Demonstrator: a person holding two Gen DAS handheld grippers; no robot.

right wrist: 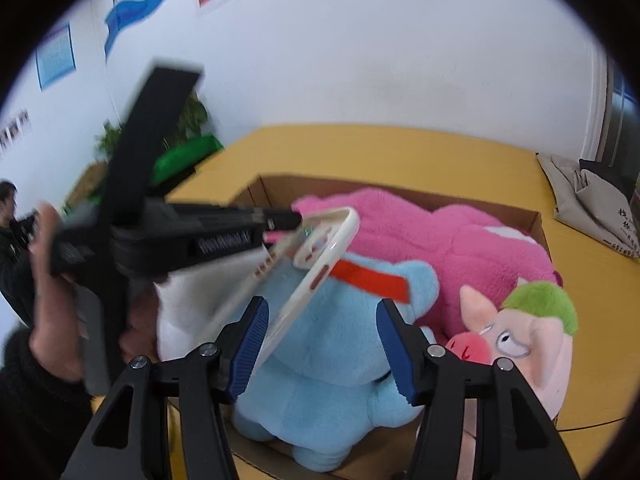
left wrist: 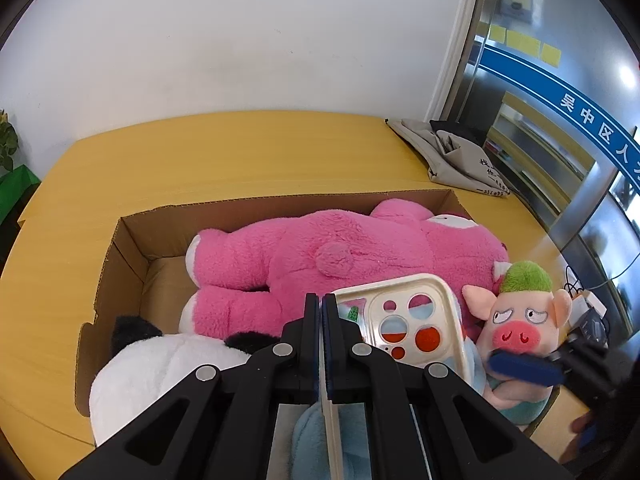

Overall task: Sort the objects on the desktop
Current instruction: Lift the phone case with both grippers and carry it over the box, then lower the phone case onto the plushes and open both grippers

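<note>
Between the jaws of the left gripper (left wrist: 323, 320), which are pressed together, sits the thin edge of a cream phone case (left wrist: 416, 320); the case juts forward and to the right, its camera cut-outs facing the left wrist camera. Seen from the right wrist view, the same phone case (right wrist: 320, 248) hangs tilted above the box, clamped at its upper end by the left gripper (right wrist: 280, 220), whose black body reaches in from the left, held by a blurred hand (right wrist: 48, 280). Jaws of the right gripper (right wrist: 320, 340) stand apart with nothing between the blue pads; the lower edge of the case lies just beside the left pad, contact unclear. Directly below lies a light blue plush (right wrist: 340, 360) with a red strip across it. To its right lies a pale pink pig plush (right wrist: 528, 344) with green hair and a red snout; in the left wrist view the pig plush (left wrist: 520, 320) appears beside one blue pad of the right gripper (left wrist: 524, 368). Behind both, a large pink plush (left wrist: 340, 256) lies lengthwise, and a white-and-black plush (left wrist: 160, 364) fills the near left corner. All four rest in an open cardboard box (left wrist: 132, 248) on the yellow bench (left wrist: 240, 152). A grey cloth bag (left wrist: 452, 156) lies at the far right corner of the bench.
</note>
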